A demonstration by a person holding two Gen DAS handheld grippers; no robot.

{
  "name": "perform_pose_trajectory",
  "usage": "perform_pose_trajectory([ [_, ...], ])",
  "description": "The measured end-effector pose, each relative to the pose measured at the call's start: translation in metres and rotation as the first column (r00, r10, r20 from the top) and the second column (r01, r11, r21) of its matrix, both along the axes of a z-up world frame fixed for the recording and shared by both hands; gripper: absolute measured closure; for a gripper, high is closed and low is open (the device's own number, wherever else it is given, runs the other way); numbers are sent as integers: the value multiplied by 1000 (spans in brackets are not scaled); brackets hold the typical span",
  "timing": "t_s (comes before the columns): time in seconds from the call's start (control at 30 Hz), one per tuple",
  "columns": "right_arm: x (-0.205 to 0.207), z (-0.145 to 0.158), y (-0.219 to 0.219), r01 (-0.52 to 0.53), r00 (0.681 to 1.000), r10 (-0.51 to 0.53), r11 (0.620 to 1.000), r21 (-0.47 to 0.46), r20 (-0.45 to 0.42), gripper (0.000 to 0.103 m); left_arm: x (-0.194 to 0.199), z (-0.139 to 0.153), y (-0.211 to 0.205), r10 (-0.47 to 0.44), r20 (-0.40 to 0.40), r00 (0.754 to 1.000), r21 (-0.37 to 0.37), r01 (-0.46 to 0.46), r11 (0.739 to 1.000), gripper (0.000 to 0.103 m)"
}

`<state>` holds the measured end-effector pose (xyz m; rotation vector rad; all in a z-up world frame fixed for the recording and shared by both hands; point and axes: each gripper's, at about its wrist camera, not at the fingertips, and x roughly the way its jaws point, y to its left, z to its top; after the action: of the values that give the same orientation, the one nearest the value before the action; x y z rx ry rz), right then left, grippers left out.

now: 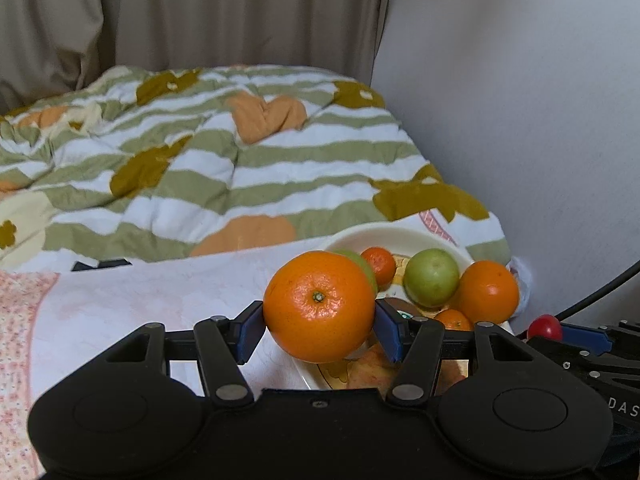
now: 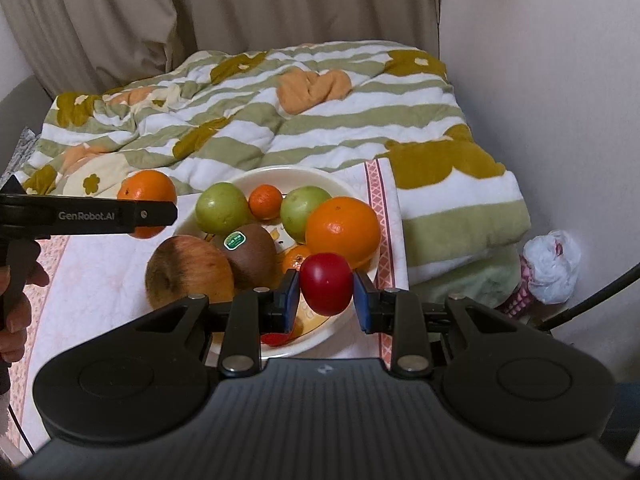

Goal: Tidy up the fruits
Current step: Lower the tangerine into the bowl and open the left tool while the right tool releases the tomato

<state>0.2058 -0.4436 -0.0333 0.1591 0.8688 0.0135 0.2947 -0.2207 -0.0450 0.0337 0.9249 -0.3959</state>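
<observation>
Clamped between the right tongs (image 2: 326, 294) sits a small red fruit (image 2: 326, 289), just above the near rim of the white bowl (image 2: 352, 184). Beyond them the bowl holds an apple (image 2: 188, 270), kiwi (image 2: 250, 254), oranges and green fruits. Left tongs (image 1: 319, 326) grip a large orange (image 1: 319, 306) beside the bowl, the striped quilt (image 1: 240, 160) behind.

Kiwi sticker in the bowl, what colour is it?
Green with a white border, on the kiwi; clearest in the right wrist view.

In your right wrist view, the round cream ceramic bowl (image 2: 352, 184) sits at centre frame on the pale pink patterned cloth (image 2: 100, 280). Inside it, the brown fuzzy kiwi (image 2: 248, 252) lies right of the russet apple (image 2: 188, 272). The striped green-and-white quilt (image 2: 320, 120) spreads behind, toward the upper frame.
</observation>
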Motion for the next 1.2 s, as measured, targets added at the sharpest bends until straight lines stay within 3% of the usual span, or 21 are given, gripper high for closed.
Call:
perform_pose_trajectory([
  [0.3, 10, -11, 1, 14, 1000, -14, 1000, 14, -24, 59, 12, -15, -6, -13, -70, 997, -8, 13, 1000, 40],
  [0.33, 12, -12, 1, 15, 1000, -15, 1000, 15, -25, 59, 13, -16, -6, -13, -73, 997, -11, 12, 1000, 37],
  [0.4, 13, -12, 1, 16, 1000, -15, 1000, 17, -28, 59, 11, -12, -4, -9, -47, 999, -22, 8, 1000, 11],
  [0.43, 13, -12, 1, 15, 999, -15, 1000, 18, -28, 59, 10, -9, -3, -3, -30, 1000, -29, 2, 1000, 8],
  [0.9, 22, -15, 10, -50, 998, 51, 998, 30, -35, 59, -23, 23, 40, 126, 59, 990, -4, -126, 992, 6],
  [1.2, 31, -35, 18, -113, 991, 116, 992, 47, -62, 58, -53, 17, 55, 169, 78, 983, 42, -172, 984, 5],
])
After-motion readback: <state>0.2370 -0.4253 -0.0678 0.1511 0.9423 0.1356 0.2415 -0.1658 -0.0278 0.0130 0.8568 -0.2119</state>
